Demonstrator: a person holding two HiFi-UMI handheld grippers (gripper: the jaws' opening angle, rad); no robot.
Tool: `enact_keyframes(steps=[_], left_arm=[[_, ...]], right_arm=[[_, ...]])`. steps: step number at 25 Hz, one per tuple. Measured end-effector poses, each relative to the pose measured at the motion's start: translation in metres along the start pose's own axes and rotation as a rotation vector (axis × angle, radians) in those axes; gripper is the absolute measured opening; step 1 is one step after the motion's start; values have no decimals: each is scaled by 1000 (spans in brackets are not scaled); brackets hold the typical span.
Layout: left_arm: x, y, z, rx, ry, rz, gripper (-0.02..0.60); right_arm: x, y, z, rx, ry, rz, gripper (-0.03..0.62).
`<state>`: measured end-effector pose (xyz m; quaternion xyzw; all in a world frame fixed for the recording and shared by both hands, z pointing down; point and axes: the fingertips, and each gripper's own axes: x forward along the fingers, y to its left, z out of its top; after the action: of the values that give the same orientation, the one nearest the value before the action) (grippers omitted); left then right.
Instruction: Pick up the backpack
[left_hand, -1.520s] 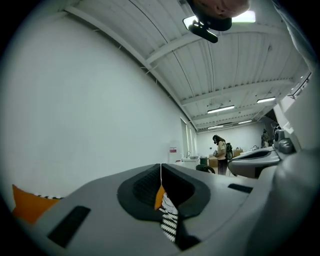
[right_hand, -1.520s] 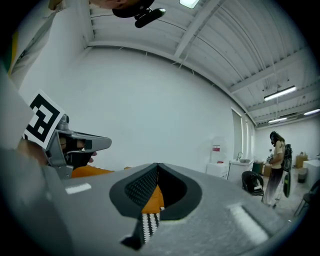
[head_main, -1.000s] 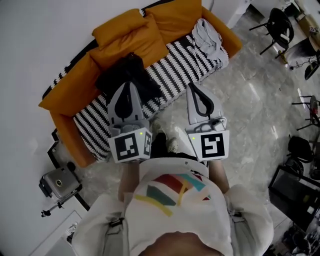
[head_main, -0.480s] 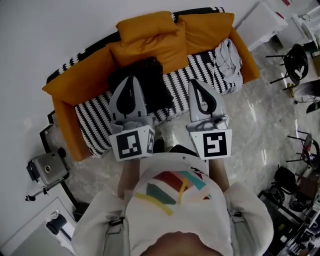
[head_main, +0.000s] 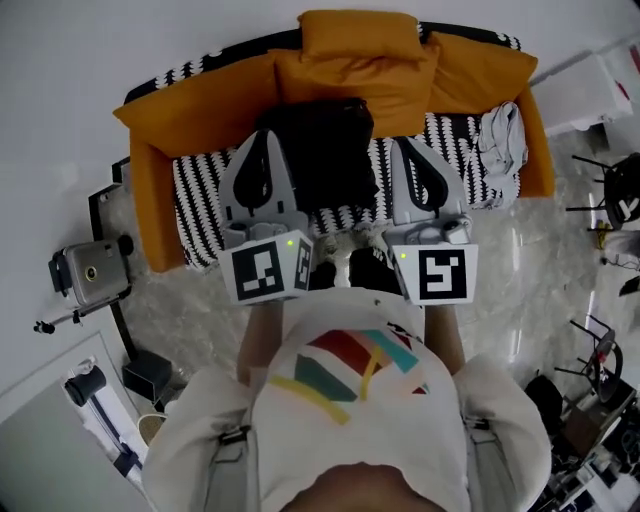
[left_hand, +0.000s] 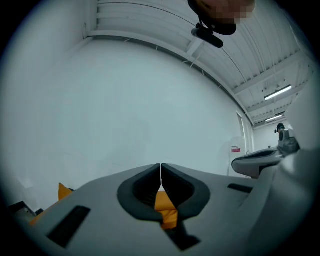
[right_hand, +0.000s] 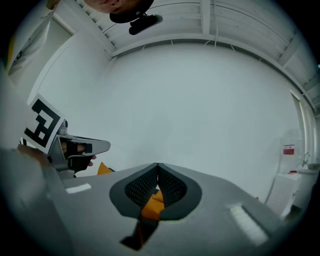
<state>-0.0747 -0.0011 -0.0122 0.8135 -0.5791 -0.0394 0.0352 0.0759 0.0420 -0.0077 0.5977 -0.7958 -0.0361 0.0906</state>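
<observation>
The black backpack (head_main: 325, 150) lies on the striped seat of an orange sofa (head_main: 150, 190), against the back cushions (head_main: 355, 60). My left gripper (head_main: 262, 138) is held level in front of the sofa, just left of the backpack, its jaws shut with nothing in them. Just right of the backpack, my right gripper (head_main: 418, 145) is also shut and empty. In the left gripper view the closed jaws (left_hand: 161, 166) face a white wall, with orange cushion showing below. The right gripper view shows the same over its closed jaws (right_hand: 158, 165).
A grey garment (head_main: 500, 140) lies on the sofa's right end. A camera on a stand (head_main: 88, 272) sits on the floor at the left. A white cabinet (head_main: 600, 85) and dark chairs (head_main: 615, 205) stand at the right. The floor is pale marble.
The person has turned to face the sofa squarely. Both shut grippers have swung round with them and now flank the backpack instead of overlapping the seat's front edge at an angle.
</observation>
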Motion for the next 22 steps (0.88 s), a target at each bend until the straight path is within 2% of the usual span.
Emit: enact_keyframes(steps=[5, 10, 17, 22], left_arm=[[3, 1, 10, 27, -26, 64, 17], [15, -10, 20, 42, -52, 92, 17], [30, -24, 30, 61, -77, 98, 17], [39, -23, 25, 66, -61, 105, 17]], right_arm=[[15, -5, 12, 13, -57, 52, 0], [20, -19, 24, 9, -102, 97, 0], [27, -38, 28, 3, -115, 93, 0], [32, -47, 26, 4, -111, 88, 0]])
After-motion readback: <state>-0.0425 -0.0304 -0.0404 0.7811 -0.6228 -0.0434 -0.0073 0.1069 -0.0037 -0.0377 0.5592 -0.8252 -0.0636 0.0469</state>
